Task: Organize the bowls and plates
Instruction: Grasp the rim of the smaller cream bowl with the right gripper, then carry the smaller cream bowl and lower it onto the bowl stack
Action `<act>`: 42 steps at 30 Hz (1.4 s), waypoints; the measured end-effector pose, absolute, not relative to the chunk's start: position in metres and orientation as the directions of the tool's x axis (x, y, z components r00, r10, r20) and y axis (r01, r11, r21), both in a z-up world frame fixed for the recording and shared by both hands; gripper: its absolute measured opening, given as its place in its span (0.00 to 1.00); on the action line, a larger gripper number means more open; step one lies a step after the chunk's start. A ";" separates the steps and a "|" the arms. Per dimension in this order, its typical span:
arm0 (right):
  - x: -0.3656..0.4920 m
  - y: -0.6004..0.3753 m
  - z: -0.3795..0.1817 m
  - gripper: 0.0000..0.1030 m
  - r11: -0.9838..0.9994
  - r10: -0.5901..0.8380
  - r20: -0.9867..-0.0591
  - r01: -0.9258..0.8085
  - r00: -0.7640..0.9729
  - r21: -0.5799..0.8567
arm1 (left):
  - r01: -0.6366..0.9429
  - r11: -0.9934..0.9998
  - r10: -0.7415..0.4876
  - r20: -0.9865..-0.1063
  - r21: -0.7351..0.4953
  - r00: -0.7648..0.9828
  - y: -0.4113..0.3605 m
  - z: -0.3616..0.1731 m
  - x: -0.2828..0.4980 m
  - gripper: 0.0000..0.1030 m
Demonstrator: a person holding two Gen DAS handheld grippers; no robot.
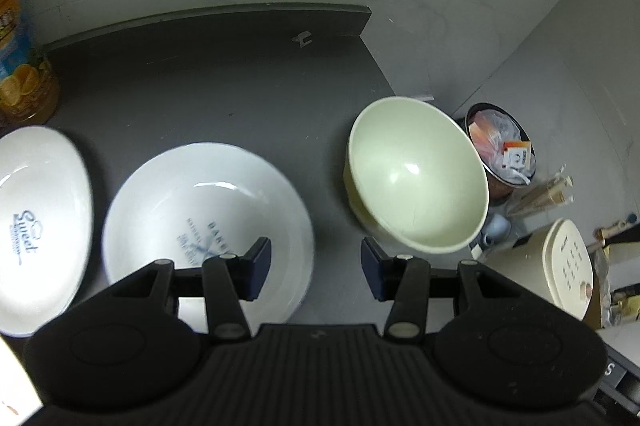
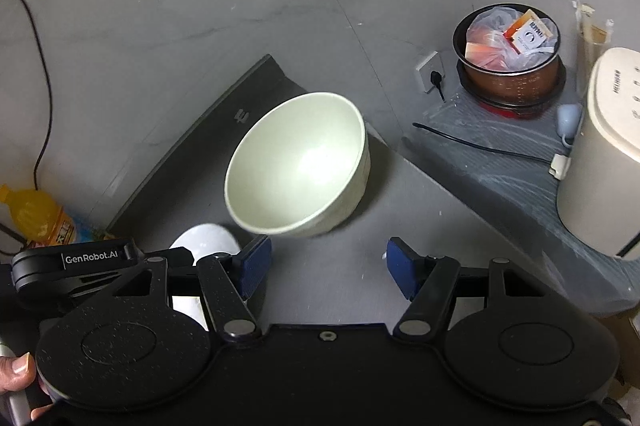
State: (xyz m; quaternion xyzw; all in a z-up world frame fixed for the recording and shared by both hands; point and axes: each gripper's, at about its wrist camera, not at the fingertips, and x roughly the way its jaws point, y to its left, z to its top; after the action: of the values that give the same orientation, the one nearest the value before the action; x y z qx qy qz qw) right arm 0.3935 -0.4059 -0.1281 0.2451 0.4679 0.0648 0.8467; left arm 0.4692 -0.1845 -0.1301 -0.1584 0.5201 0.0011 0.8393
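A pale green bowl (image 1: pixel 416 177) stands on the dark grey counter (image 1: pixel 220 85) near its right edge. Left of it lies a white plate with blue "BAKERY" lettering (image 1: pixel 192 201), and further left a second white plate marked "Sweet" (image 1: pixel 40 218). My left gripper (image 1: pixel 316 268) hovers open above the bakery plate's right rim, with only counter showing between its blue pads. In the right wrist view the green bowl (image 2: pixel 296 161) sits just beyond my right gripper (image 2: pixel 328 266), which is open with nothing in it. A bit of white plate (image 2: pixel 208 238) shows behind its left finger.
An orange drink bottle (image 1: pixel 16 65) stands at the counter's far left. Beyond the right edge, lower down, are a pot holding a plastic bag (image 2: pixel 508 45), a cream appliance (image 2: pixel 608 153), a wall socket (image 2: pixel 430 71) and a black cable (image 2: pixel 480 145).
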 end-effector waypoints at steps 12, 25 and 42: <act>0.453 -0.420 -0.167 0.62 0.855 0.367 -0.783 0.149 0.503 0.497 | -0.230 0.935 -0.143 -0.882 -0.269 0.449 -0.212 -0.160 0.522 0.46; 0.475 -0.411 -0.203 0.45 0.820 0.398 -0.813 0.234 0.425 0.523 | -0.315 0.910 -0.134 -0.908 -0.272 0.396 -0.221 -0.191 0.547 0.39; 0.446 -0.403 -0.183 0.25 0.782 0.395 -0.794 0.283 0.462 0.555 | -0.296 0.892 -0.215 -0.897 -0.341 0.386 -0.218 -0.184 0.522 0.06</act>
State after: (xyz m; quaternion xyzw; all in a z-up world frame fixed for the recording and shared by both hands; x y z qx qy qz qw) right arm 0.4460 -0.4034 -0.1830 0.3279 0.5172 0.0356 0.7898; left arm 0.5216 -0.2176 -0.1838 -0.2309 0.5537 0.0252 0.7997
